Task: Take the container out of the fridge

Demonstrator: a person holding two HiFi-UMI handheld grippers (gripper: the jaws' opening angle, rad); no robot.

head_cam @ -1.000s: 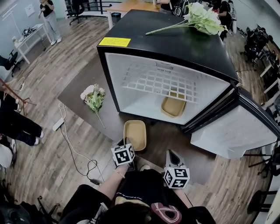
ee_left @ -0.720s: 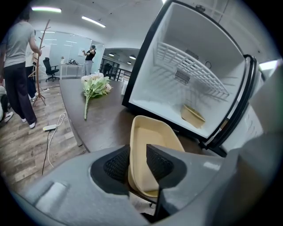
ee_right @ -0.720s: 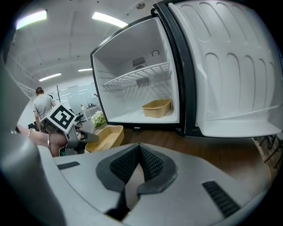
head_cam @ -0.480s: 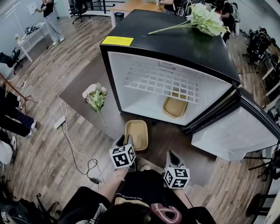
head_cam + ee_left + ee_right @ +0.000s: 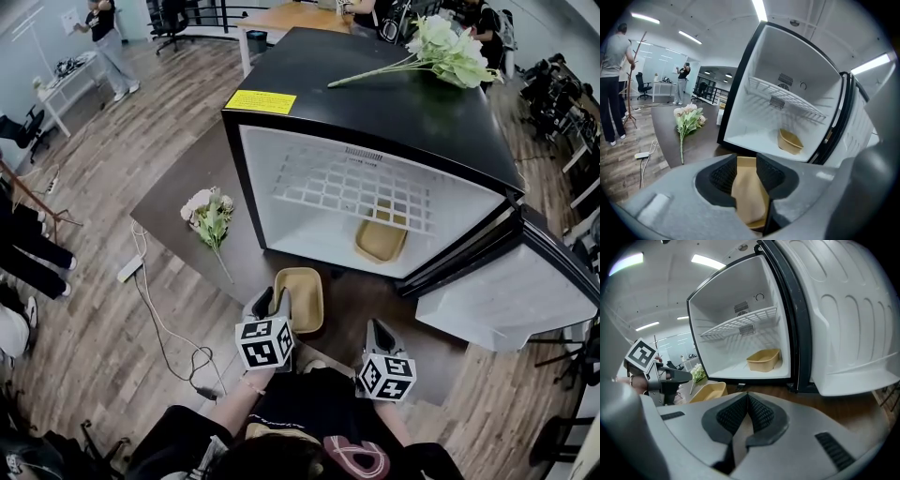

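Standing open on a brown mat (image 5: 183, 183), the fridge (image 5: 375, 103) faces two pairs of tongs.
One tan container (image 5: 305, 281) lies on the mat just before the fridge; a second container (image 5: 381, 242) sits on the fridge floor beneath the wire shelf (image 5: 356, 187). The left tongs (image 5: 270, 302) have just been opening and stand wide over the near container, not gripping it. The right tongs (image 5: 380, 330) are closed and empty.

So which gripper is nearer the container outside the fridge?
Left. The left gripper hovers at the near left edge of the container; its jaws have just been opening and grip nothing. The right gripper, shut, sits further right, clear of it.
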